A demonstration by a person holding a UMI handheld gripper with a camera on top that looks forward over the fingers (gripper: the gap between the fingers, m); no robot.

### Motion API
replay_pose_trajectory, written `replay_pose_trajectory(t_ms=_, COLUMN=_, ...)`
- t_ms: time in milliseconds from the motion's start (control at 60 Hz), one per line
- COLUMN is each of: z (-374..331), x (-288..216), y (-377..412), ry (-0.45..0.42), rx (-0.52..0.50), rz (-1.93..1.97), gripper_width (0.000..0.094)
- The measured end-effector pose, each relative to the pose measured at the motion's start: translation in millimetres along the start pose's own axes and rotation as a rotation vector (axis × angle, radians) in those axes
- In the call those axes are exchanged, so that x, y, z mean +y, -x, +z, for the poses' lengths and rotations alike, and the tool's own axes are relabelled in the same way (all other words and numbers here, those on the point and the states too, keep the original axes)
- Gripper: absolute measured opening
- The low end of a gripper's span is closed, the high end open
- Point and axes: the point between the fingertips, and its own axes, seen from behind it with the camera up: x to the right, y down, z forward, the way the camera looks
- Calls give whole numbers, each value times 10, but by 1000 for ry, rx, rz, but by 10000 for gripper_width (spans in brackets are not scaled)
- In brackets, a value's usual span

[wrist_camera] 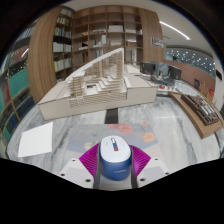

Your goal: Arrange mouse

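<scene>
A blue and white computer mouse [112,155] sits between my gripper's two fingers, its white top and scroll wheel facing up. Both magenta pads [90,160] press on its sides. My gripper [112,160] is shut on the mouse and holds it above a marbled grey table [70,125]. An orange mark [122,127] lies on the table just ahead of the mouse.
A white sheet of paper [35,142] lies on the table to the left. A large wooden architectural model [100,85] stands beyond the fingers. Bookshelves [110,30] line the back wall. A wooden table [200,108] stands to the right.
</scene>
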Motion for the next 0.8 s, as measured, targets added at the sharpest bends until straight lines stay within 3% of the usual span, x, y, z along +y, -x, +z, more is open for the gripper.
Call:
replay_pose_trajectory(t_ms=50, z=54, x=82, y=-35, ry=21, rx=33, rz=-5, gripper_width=415)
replay_pose_trajectory(t_ms=67, z=52, x=121, y=-33, ry=35, rx=40, rz=-1, gripper_width=491)
replay_pose_trajectory(t_ms=117, z=88, x=104, y=-41, ry=14, rx=49, rz=-23, gripper_width=432)
replay_pose_trajectory(t_ms=267, z=90, x=91, y=-61, ry=57, rx=48, rz=-61, gripper_width=585)
replay_pose_trajectory(t_ms=283, z=77, x=102, y=-63, ry=70, rx=41, rz=-52, gripper_width=672)
replay_pose_trajectory(t_ms=317, z=48, x=132, y=-68, ry=102, rx=22, rz=-28, gripper_width=693)
replay_pose_trajectory(t_ms=367, z=-45, x=169, y=-64, ry=130, rx=-11, rz=-1, gripper_width=838)
replay_pose_trajectory(t_ms=383, z=-69, x=170, y=-57, ry=127, rx=-20, rz=0, gripper_width=806)
replay_pose_trajectory(t_ms=583, z=-833, x=290, y=-246, ry=91, rx=-117, rz=36, gripper_width=827)
replay_pose_trajectory(t_ms=800, z=-1490, x=460, y=-850, ry=17, rx=-144, rz=168, gripper_width=822)
